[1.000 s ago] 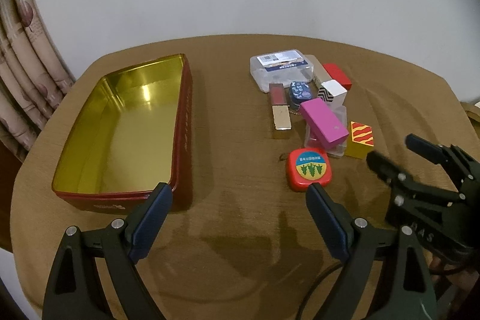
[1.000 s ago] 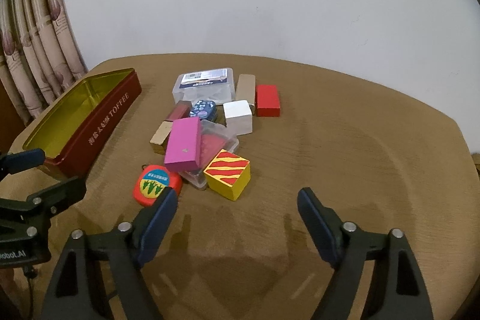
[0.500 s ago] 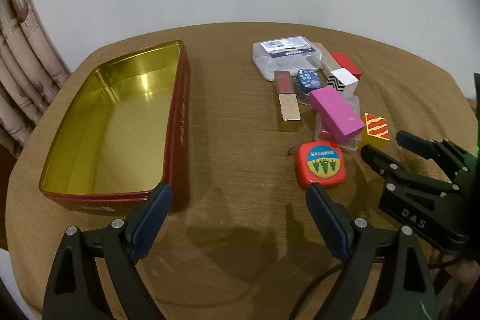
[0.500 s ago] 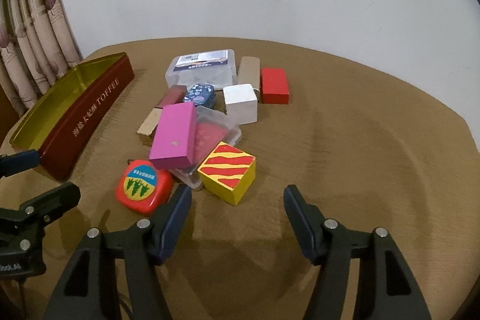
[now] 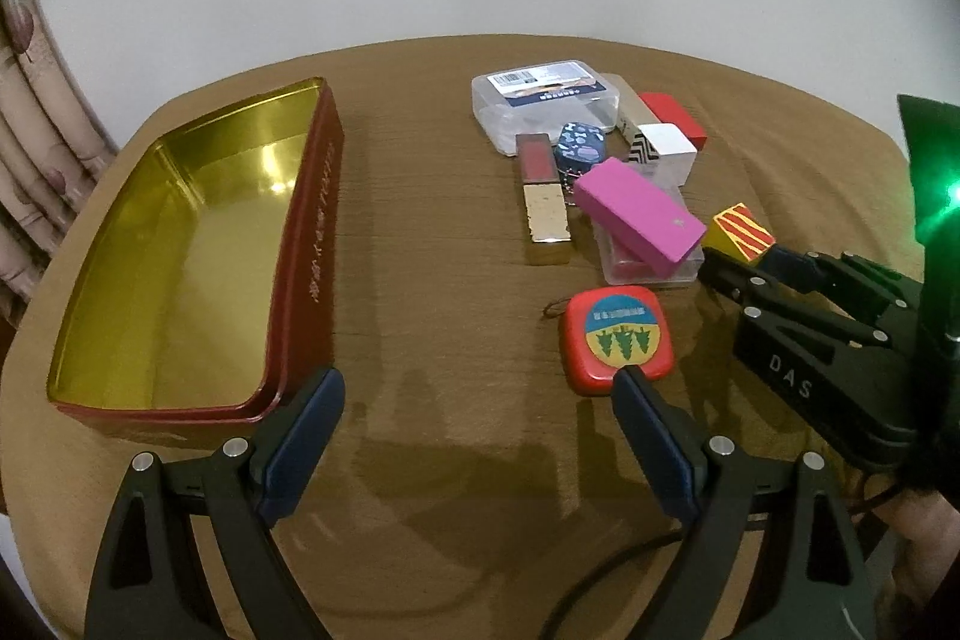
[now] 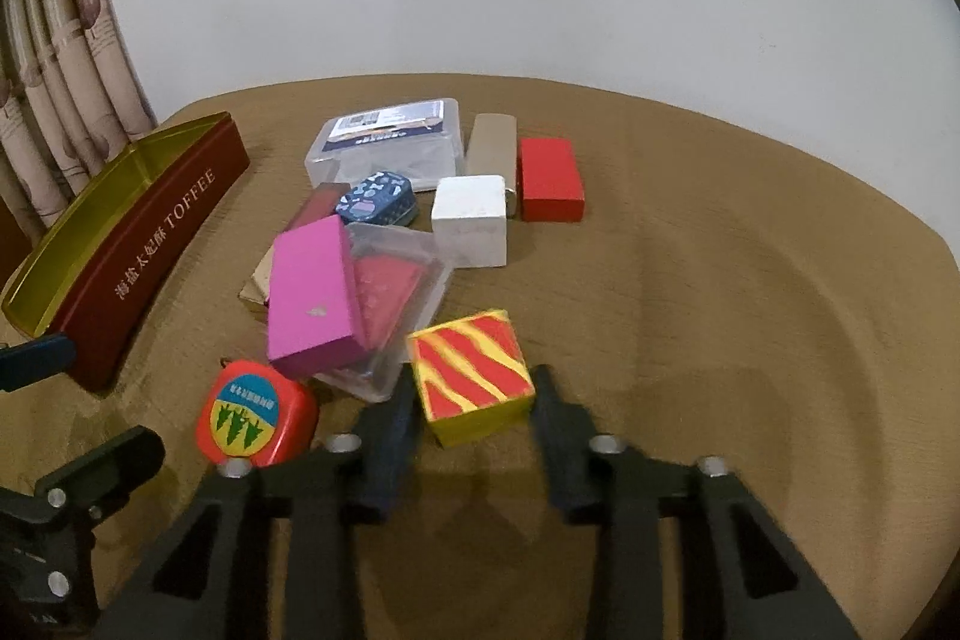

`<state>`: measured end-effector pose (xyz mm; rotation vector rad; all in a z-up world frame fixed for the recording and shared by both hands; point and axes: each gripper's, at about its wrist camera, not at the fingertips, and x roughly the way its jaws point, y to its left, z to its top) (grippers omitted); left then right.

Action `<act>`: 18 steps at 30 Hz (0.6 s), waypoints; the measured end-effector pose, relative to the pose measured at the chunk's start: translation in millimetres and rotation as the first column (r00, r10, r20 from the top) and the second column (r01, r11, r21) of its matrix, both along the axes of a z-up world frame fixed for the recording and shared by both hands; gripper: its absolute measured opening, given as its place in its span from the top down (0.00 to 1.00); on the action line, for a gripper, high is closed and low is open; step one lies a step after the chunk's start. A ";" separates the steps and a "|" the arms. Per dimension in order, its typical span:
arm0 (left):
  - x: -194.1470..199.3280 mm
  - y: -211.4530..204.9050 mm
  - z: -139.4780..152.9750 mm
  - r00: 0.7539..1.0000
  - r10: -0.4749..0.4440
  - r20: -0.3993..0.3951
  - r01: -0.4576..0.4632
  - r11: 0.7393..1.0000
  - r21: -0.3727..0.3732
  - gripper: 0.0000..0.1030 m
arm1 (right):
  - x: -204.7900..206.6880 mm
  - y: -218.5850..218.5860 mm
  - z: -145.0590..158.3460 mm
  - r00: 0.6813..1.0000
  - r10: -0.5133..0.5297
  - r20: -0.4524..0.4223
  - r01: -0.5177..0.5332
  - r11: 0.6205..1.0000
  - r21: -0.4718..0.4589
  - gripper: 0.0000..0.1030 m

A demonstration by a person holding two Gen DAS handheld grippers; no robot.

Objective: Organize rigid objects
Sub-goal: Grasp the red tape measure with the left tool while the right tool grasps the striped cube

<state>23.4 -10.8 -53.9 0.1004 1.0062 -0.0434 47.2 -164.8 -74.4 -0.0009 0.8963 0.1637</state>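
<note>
Right gripper [image 6: 474,400]: jaws pinching the yellow-and-red striped cube [image 6: 471,376] at its 2 side faces, at 6 o'clock of the right wrist view; a grip on flat parallel faces should hold square.
Striped cube: sits on the table [image 6: 720,280] at the near edge of the clutter, touching or just beside the clear flat case [image 6: 396,292]; likely chosen as the easiest piece to reach.
Left gripper [image 5: 474,424]: jaws spread wide with nothing between them, hanging over bare table between the tin and the red tape measure [image 5: 618,340].
Toffee tin [image 5: 180,268]: open and empty, at 9 o'clock of the left wrist view, well apart from the pile; probably the place for the pieces.
Pile: pink box [image 6: 312,298] lies tilted on the clear flat case; white block [image 6: 471,220], red block [image 6: 549,178] and clear labelled box [image 6: 390,148] sit toward 12 o'clock.
Stage: first piece gripped, not yet lifted.
Risk: lifting may nudge the clear flat case beside it.
</note>
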 end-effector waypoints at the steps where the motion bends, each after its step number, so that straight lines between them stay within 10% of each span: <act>1: 0.5 -1.0 -0.7 1.000 -0.003 -0.003 0.003 1.000 -0.004 0.14 | -0.9 -1.3 0.2 1.000 0.000 0.004 0.000 1.000 0.011 0.69; 18: 21.8 -43.7 -20.2 0.998 -0.053 -0.030 0.054 0.998 0.011 0.14 | -19.1 -38.1 -1.5 0.996 -0.088 0.016 0.089 0.996 -0.018 0.69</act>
